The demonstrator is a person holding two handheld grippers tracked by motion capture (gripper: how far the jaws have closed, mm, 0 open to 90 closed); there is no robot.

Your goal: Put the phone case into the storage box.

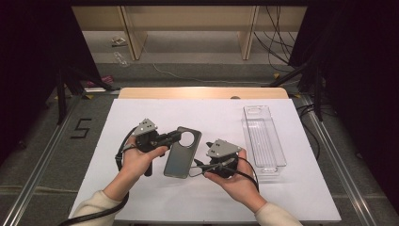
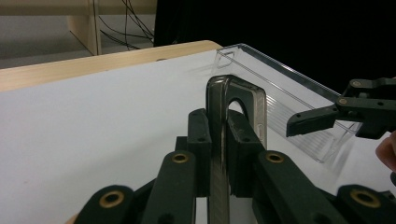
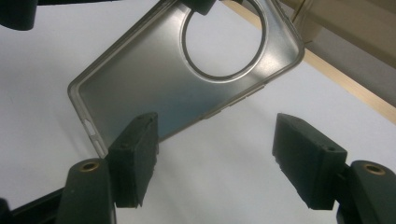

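Note:
A translucent grey phone case with a large round camera hole hangs over the white sheet, tilted and off the surface. My left gripper is shut on its upper end beside the hole. The left gripper view shows the case edge-on, pinched between the pads. My right gripper stands open just right of the case, level with its lower half. In the right gripper view the case's inner face lies just beyond the spread jaws of the right gripper, with nothing between the pads.
A clear, long plastic tray lies on the right part of the white sheet, also seen in the left gripper view. The wooden table edge runs along the far side. Dark curtains and stands flank the table.

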